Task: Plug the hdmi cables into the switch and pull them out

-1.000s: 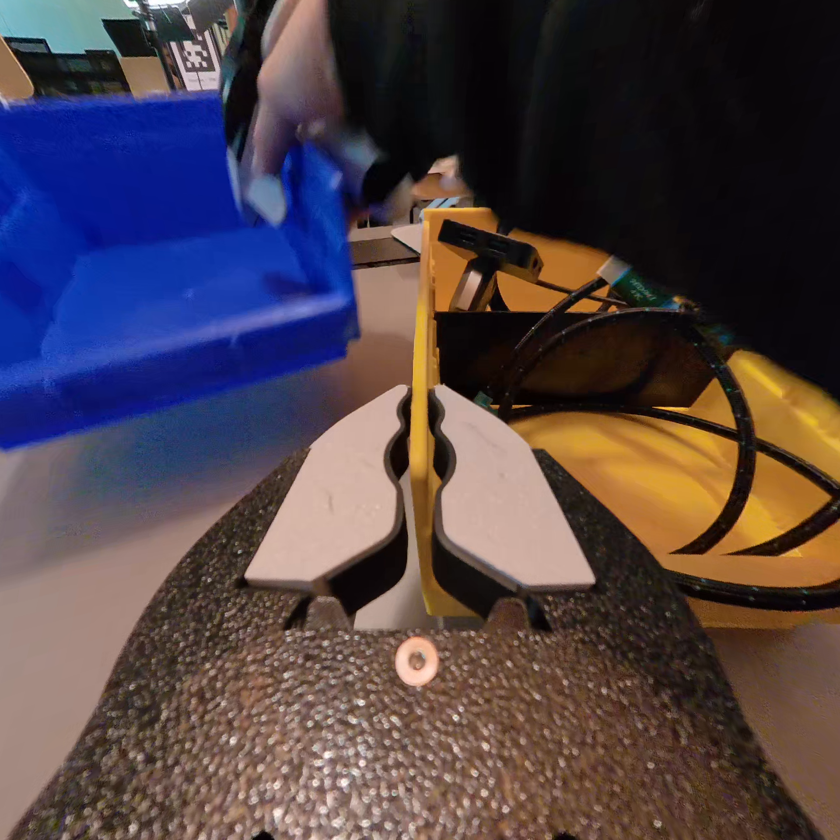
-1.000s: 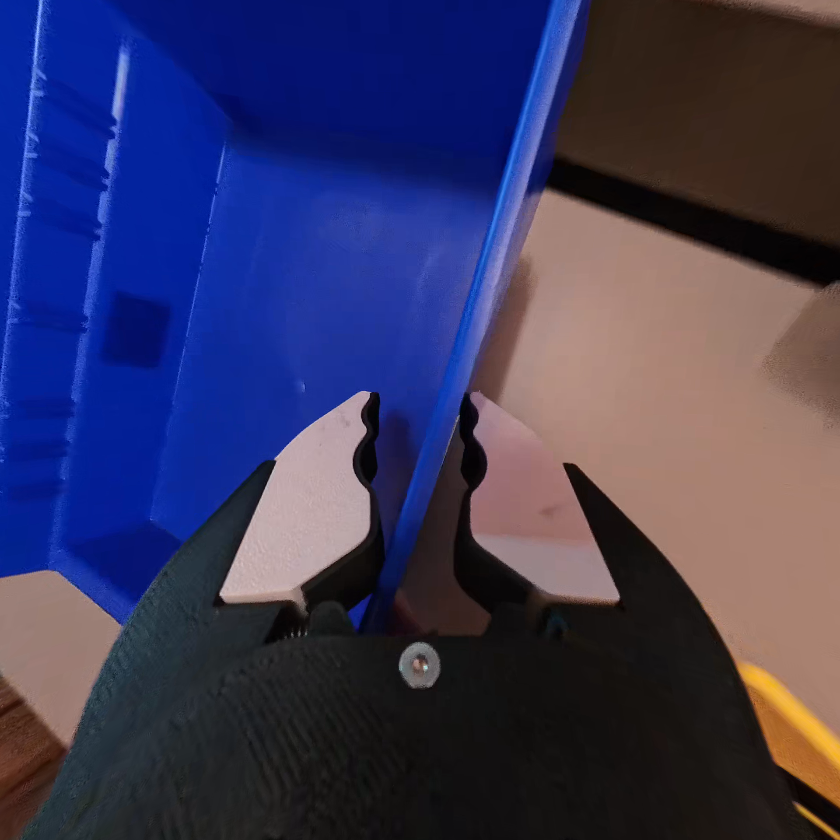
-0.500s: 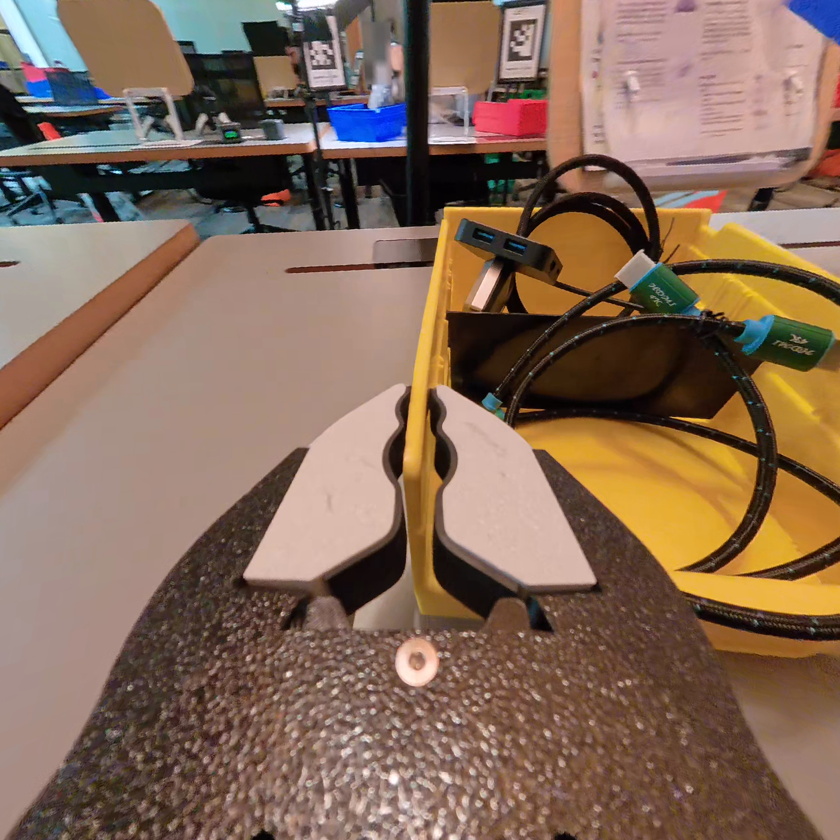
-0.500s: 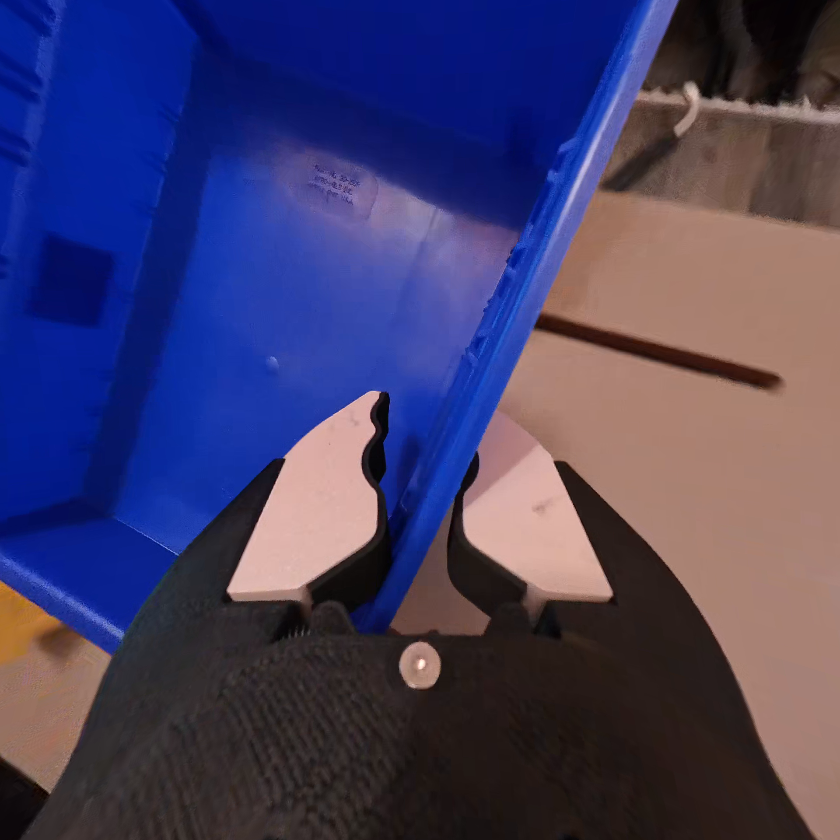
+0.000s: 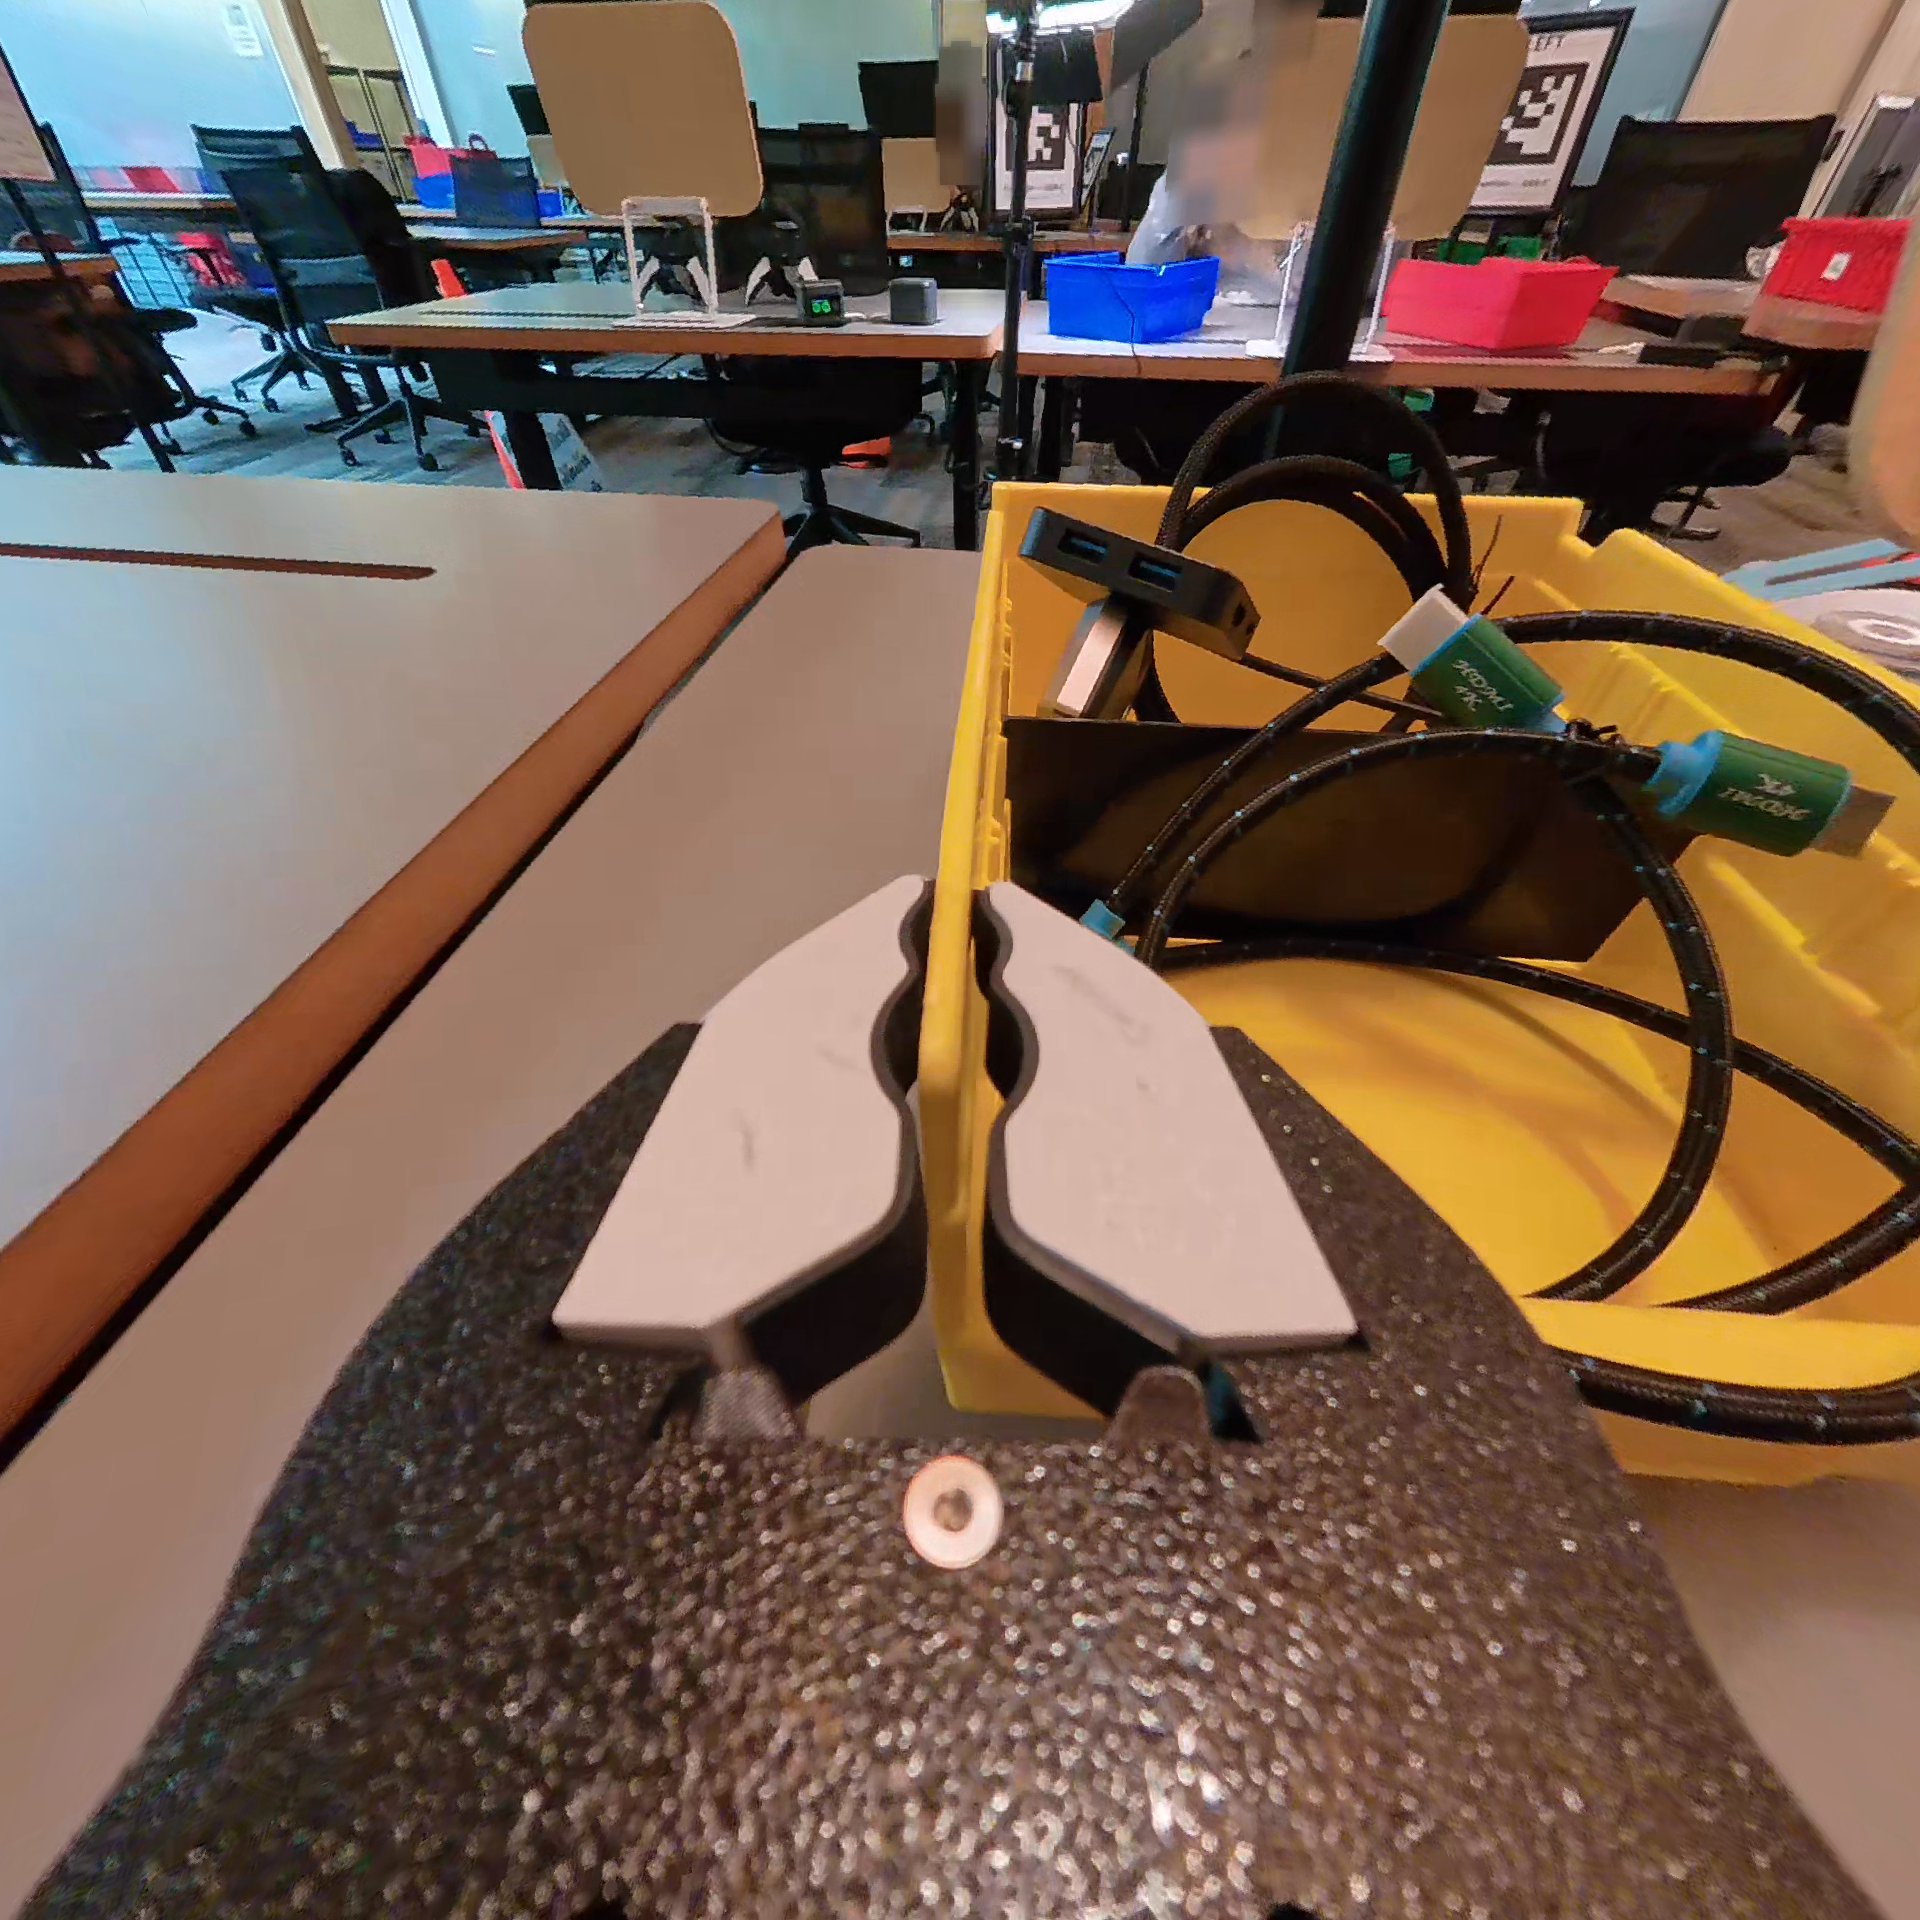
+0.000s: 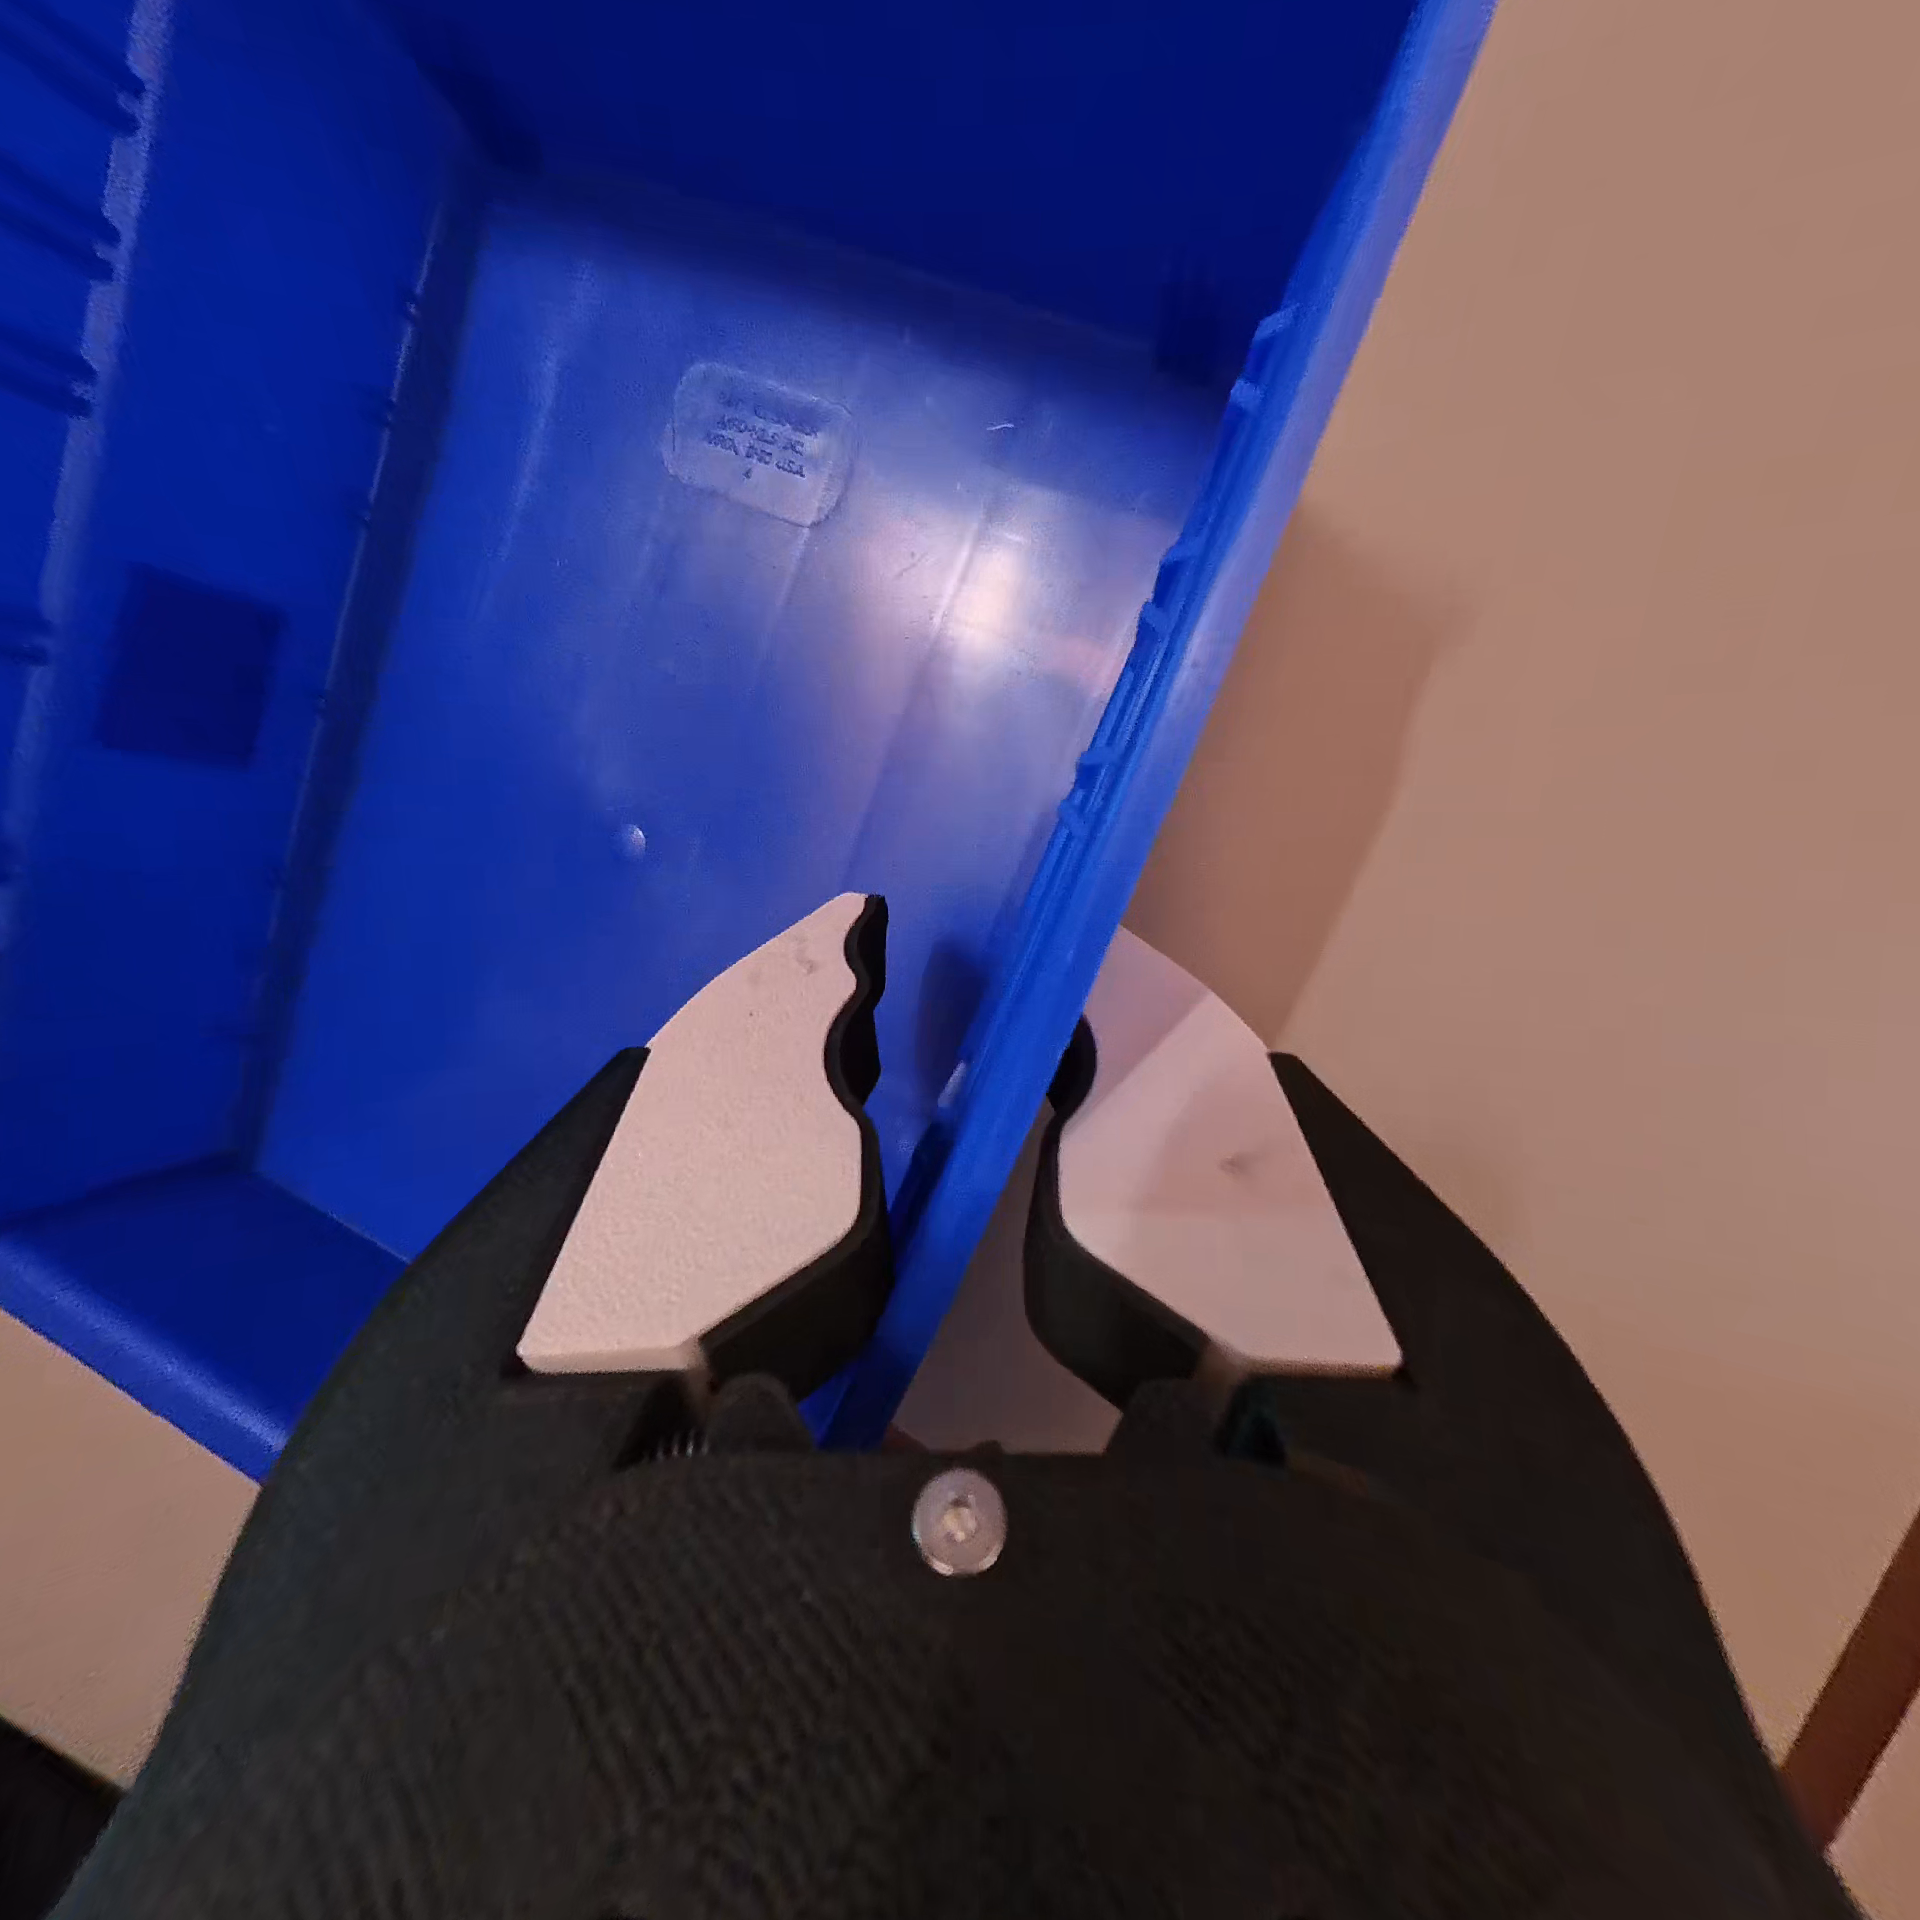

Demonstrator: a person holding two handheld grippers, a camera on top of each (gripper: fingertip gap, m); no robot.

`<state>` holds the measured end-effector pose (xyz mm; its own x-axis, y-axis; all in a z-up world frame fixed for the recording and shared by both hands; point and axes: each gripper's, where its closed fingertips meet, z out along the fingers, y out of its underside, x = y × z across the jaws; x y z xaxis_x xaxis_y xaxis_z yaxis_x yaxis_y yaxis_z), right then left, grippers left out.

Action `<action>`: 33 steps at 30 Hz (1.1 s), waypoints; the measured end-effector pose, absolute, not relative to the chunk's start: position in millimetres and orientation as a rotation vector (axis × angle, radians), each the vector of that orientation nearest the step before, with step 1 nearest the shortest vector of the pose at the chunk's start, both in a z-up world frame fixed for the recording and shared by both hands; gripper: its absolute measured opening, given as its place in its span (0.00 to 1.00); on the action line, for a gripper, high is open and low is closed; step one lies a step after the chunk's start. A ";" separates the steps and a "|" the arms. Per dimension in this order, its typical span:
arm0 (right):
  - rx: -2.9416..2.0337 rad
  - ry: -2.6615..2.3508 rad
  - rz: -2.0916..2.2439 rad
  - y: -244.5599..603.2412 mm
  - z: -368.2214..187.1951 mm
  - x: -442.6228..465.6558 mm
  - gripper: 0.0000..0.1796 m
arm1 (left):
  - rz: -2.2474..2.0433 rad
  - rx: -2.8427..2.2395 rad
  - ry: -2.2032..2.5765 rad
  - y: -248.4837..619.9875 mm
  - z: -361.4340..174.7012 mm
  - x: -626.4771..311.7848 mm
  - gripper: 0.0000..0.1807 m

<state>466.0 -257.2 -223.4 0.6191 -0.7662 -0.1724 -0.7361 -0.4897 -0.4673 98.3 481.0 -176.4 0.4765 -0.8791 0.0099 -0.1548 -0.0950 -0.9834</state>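
Left wrist cam sits low over the table (image 5: 623, 935), close behind the yellow bin (image 5: 961, 1039), looking level along its left wall toward desks well beyond. Right wrist cam looks steeply down, v. close, into a blue bin (image 6: 727, 623) at its right wall, table beside. No shared area betw. the two views can be made out.

Beige table (image 5: 623, 935) carries yellow bin (image 5: 1714, 1039), near its edge.

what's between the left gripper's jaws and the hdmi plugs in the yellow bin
Left wrist view: the left gripper clamps the yellow bin wall; a black divider panel and braided cable loops lie before the green plugs.
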 end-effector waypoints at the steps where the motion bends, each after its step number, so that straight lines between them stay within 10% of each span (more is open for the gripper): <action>1: -2.347 1.178 -0.082 -256.9 -225.2 470.0 0.15 | -0.775 -1.569 0.928 486.1 -176.6 100.3 0.04; 16: -2.342 1.077 -0.644 -263.6 -186.2 525.7 0.33 | -0.678 -1.626 1.078 504.5 -181.8 109.5 0.05; 23: -1.962 0.558 -0.459 -147.9 -92.1 375.6 0.46 | -0.607 -1.360 1.363 485.9 -128.8 135.2 0.27; 28: -1.967 0.291 -0.301 -57.3 -121.5 288.0 0.48 | -0.618 -1.424 1.581 493.3 -127.4 195.7 0.50; 33: -1.992 0.180 -0.260 -19.2 -135.9 259.2 0.49 | -0.519 -1.474 1.728 519.1 -148.9 232.2 0.50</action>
